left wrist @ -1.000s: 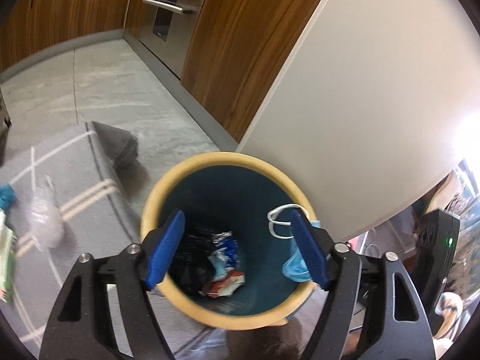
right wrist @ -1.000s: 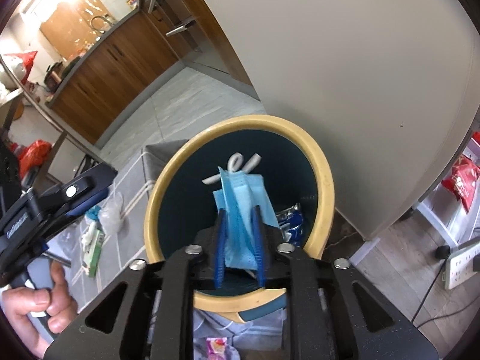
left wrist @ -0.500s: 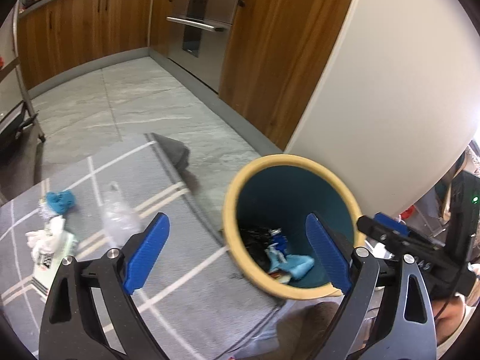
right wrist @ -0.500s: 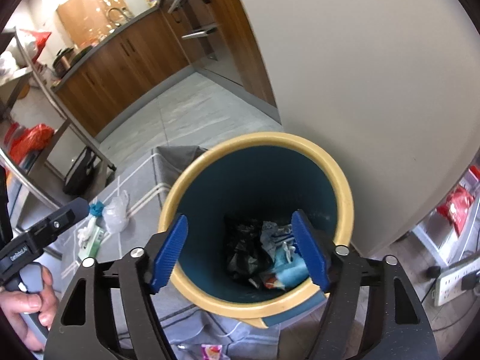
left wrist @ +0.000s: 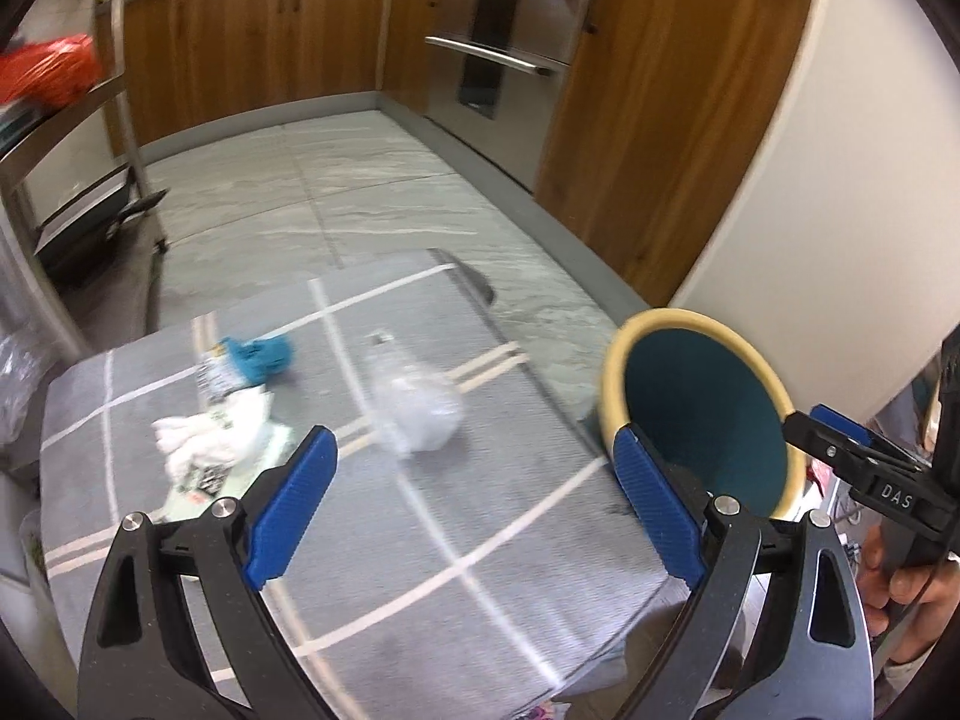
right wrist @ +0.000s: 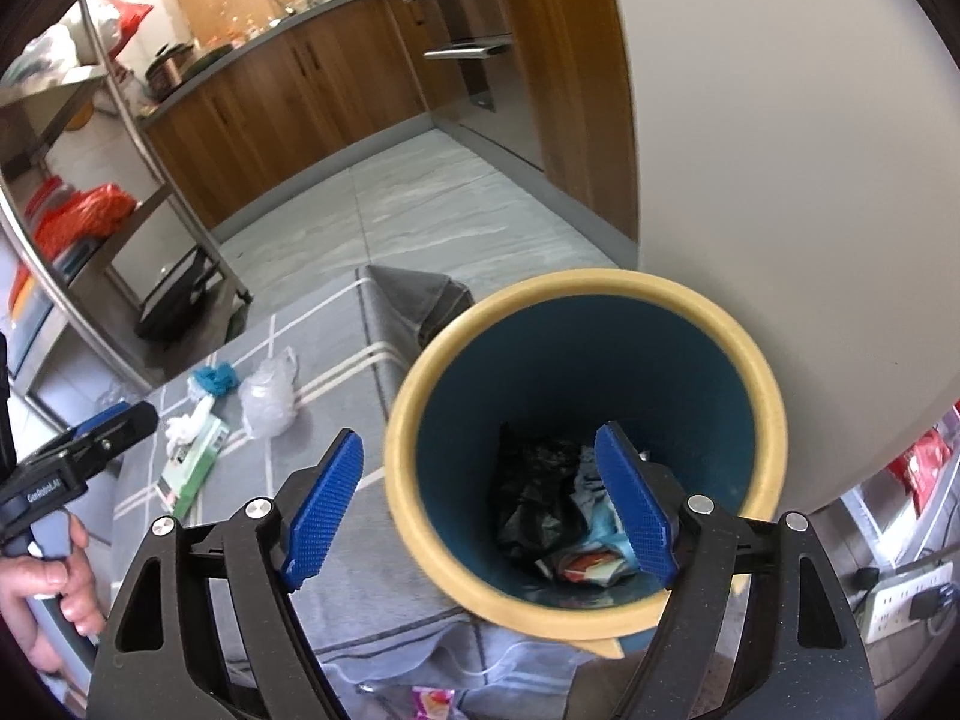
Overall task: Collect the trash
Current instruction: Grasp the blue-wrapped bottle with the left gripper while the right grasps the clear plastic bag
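Note:
A teal bin with a cream rim (right wrist: pixel 720 324) stands at the right edge of a grey checked cloth (left wrist: pixel 480 516); it also shows in the left wrist view (left wrist: pixel 618 360). Inside lie a black bag (right wrist: pixel 534 498), a blue face mask (right wrist: pixel 606 525) and a wrapper. On the cloth lie a clear plastic bag (left wrist: pixel 414 408), a teal cloth scrap (left wrist: pixel 261 354), crumpled white tissue (left wrist: pixel 207 429) and a green-white packet (right wrist: pixel 195 462). My left gripper (left wrist: pixel 474 507) is open and empty above the cloth. My right gripper (right wrist: pixel 477 501) is open and empty over the bin's near rim.
A white wall (right wrist: pixel 780 120) stands right behind the bin. Wooden cabinets and an oven (left wrist: pixel 498 42) line the far side of the grey tiled floor. A steel rack (right wrist: pixel 90 180) with red bags stands at the left. A power strip (right wrist: pixel 906 600) lies at the lower right.
My right gripper opened and dropped the blue face mask into the bin, then drew back a little. My left gripper swung left from above the bin to above the cloth.

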